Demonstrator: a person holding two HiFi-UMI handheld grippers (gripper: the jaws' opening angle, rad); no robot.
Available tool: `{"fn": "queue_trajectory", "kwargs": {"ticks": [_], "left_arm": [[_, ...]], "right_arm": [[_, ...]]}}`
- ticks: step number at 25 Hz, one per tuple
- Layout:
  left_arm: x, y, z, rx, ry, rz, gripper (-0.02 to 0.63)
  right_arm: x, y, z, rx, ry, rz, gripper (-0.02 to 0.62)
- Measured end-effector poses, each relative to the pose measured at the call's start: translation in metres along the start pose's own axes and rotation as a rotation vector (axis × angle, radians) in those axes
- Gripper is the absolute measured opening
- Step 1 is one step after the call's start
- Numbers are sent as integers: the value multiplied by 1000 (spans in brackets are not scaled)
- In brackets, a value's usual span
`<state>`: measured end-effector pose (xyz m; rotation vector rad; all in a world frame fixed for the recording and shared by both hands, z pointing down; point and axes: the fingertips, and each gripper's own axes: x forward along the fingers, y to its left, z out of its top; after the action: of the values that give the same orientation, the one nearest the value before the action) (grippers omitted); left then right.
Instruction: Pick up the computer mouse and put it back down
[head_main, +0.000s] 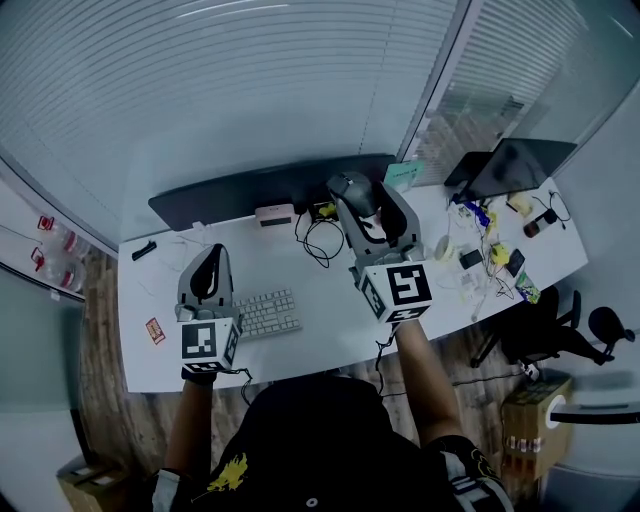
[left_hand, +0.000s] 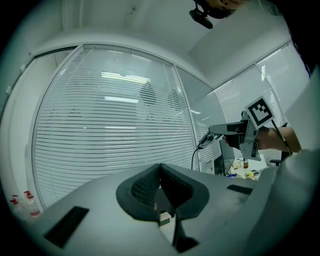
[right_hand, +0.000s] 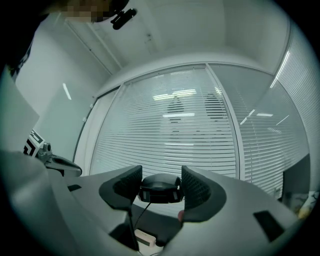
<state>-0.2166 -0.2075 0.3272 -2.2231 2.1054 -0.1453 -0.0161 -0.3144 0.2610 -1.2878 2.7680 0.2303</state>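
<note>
Carry phase, judged. Right gripper (right_hand: 160, 190) pads clamped computer mouse (head_main: 352, 187), upper centre of head view, raised above desk (head_main: 320, 305). Left gripper (left_hand: 160, 174) jaws together, empty. Next: lower level, release on desk.

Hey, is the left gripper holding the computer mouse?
No, the computer mouse is clamped in the right gripper; the left gripper is shut on nothing.
</note>
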Motion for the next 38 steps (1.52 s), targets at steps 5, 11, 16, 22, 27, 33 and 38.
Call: {"fn": "queue_trajectory", "kwargs": {"ticks": [5,11,16,22,27,33,38], "left_arm": [[-2,-6,-18,-12,45,0,14],[-6,-14,-70,-37,159,-13,14],[-12,-19,-112,-55,253,-24,14],[-37,-29,-147,-59,356,-16,14],[-49,-30,-153,-72,383,-7,14],[-50,-30,-155,-83,384,-7,14],[-44,-26,-147,-86,338,-4,14]], "right_arm": [[-5,2,-58,11,104,-4,264],[-30,15,-207,130,389,-19,264],[-60,36,-327,159,616,-8,264],[-99,67,-426,160,749,35,265],[-147,78,-491,184,898,4,258],[-150,86,-502,176,966,-4,279],[-129,60,-437,165,809,-48,257]]}}
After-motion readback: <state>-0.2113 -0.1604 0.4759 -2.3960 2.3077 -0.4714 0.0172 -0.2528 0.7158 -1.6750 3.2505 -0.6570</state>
